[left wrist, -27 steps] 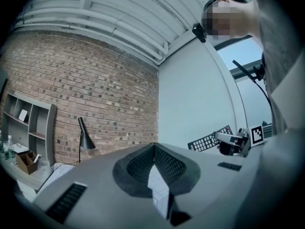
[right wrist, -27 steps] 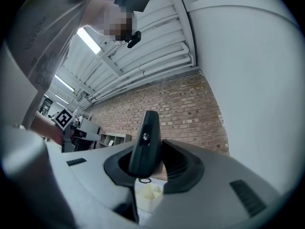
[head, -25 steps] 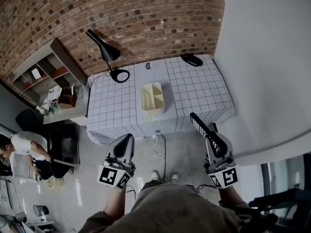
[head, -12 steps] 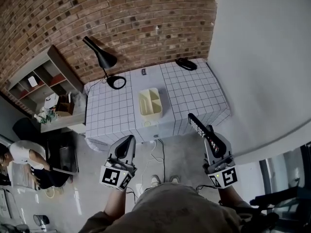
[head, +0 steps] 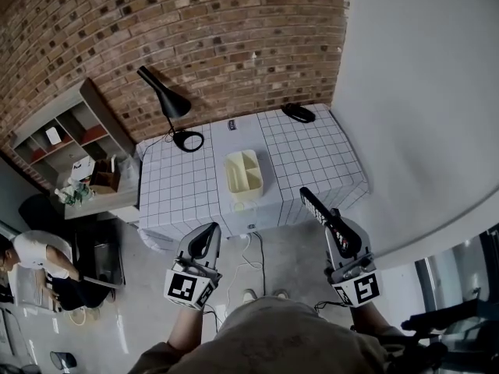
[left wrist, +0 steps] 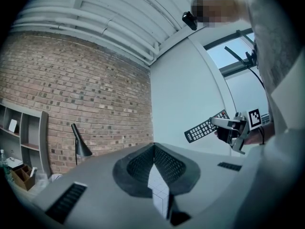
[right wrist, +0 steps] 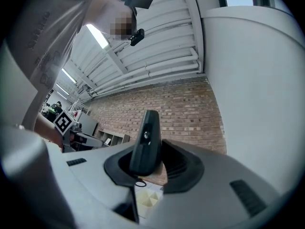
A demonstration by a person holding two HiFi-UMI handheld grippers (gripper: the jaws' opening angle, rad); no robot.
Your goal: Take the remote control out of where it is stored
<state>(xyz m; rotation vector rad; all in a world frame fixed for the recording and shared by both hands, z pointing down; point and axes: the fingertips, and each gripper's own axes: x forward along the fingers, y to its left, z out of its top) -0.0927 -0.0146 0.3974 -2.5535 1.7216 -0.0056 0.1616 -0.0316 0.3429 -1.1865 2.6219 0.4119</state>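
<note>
- I'm seeing the right tool [head: 337, 224] clenching on the remote control [head: 317, 207]; the remote is held in the air in front of the person, off the table [head: 308, 162] and well apart from the cream divided bin [head: 244, 175] standing on it.
- The remote is sticking out past the jaw tips, slanting up and to the left in the head view.
- The left tool [head: 207, 232] is staying low beside it, jaws clenched together on nothing.
- The remote is showing as a long slim black bar; the table is white with a dark grid; the bin is glossy plastic with partitions; a brick wall [head: 195, 37] is running behind.
- A black cone-shade lamp [head: 168, 100] and a dark flat object [head: 299, 113] are sitting on the table's far side.
- The left gripper view is showing the remote's [left wrist: 206, 127] button face with pale keys; the right gripper view is showing only its smooth dark back [right wrist: 147, 142] between the pads.
</note>
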